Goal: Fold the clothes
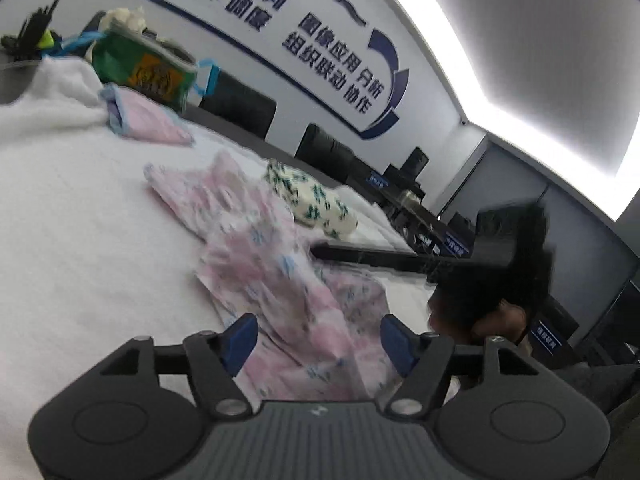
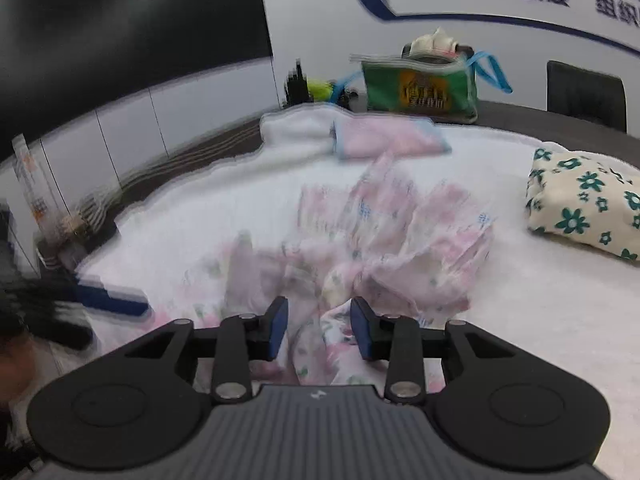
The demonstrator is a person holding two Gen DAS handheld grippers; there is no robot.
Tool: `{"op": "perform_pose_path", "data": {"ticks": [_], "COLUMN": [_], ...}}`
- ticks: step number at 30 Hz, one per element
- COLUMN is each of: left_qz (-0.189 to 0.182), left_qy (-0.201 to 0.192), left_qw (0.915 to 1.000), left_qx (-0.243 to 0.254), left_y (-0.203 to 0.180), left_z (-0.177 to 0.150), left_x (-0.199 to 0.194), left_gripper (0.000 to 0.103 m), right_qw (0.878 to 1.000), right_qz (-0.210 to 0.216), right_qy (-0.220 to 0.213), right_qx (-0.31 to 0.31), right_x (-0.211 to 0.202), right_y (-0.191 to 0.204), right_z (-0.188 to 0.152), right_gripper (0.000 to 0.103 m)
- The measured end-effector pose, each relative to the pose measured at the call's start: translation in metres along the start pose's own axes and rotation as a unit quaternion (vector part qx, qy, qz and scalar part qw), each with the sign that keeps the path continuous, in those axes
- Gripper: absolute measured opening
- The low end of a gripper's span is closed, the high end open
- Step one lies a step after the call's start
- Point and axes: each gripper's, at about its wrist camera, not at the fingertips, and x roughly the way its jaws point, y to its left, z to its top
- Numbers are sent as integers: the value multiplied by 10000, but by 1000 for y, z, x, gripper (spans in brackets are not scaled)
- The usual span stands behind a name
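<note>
Left wrist view, pink floral garment [image 1: 280, 280] lying between parted jaws

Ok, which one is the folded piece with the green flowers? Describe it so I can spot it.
Start at the white blanket covering the table. On its right side, apart from the crumpled pink garment, lies the cream folded bundle. It alone carries dark green flower prints.

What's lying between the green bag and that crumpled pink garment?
A folded pink cloth lies between the bag and the garment, seen in the right wrist view.
</note>
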Motion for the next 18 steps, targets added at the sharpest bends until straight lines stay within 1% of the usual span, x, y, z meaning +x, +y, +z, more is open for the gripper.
{"op": "perform_pose_path", "data": {"ticks": [2, 3, 4, 5, 6, 7, 8, 9, 10, 12, 13, 14, 15, 16, 18], "left_qz": [12, 43, 93, 142, 141, 137, 177, 269, 337, 263, 212, 161, 186, 211, 253], "left_qy": [115, 152, 190, 228, 362, 496, 624, 723, 757, 750, 771, 793, 832, 870, 928], "left_qw": [9999, 9996, 9993, 9989, 9984, 9979, 9973, 9965, 9961, 9966, 9966, 9966, 9963, 9959, 9953], "left_qx": [127, 218, 299, 380, 413, 396, 356, 322, 307, 224, 177, 131, 135, 139, 122], "left_y": [-7, -11, -13, -16, -17, -15, -14, -14, -14, -13, -12, -12, -12, -12, -12], "left_z": [-2, -3, -5, -7, -9, -10, -13, -16, -18, -20, -20, -20, -20, -21, -21], "left_x": [12, 18, 21, 24, 27, 30, 31, 31, 31, 27, 26, 25, 27, 28, 29], "left_gripper": [64, 62, 59, 47, 35, 30, 24, 22, 21, 17, 16, 15, 15, 15, 15], "right_qw": [9990, 9977, 9968, 9958, 9943, 9936, 9941, 9947, 9953, 9982, 9967, 9924, 9860, 9804, 9771], "right_qz": [429, 643, 769, 831, 884, 698, 586, 493, 400, 145, -242, -604, -952, -1211, -1330], "right_qy": [58, 96, 196, 371, 557, 800, 832, 827, 822, 262, -131, -406, -657, -694, -503], "right_qx": [130, 187, 97, -64, -232, -379, -379, -356, -332, -522, -766, -990, -1204, -1389, -1586], "right_x": [4, 7, 16, 29, 41, 56, 59, 60, 60, 32, 14, 3, -7, -8, 6], "right_y": [1, 2, 8, 15, 22, 28, 30, 32, 33, 41, 48, 56, 64, 72, 80], "right_z": [10, 15, 18, 18, 18, 15, 14, 13, 12, 11, 9, 4, 0, -5, -12], "right_gripper": [47, 55, 63, 63, 58, 27, 9, 6, 6, 6, 6, 6, 6, 6, 6]}}
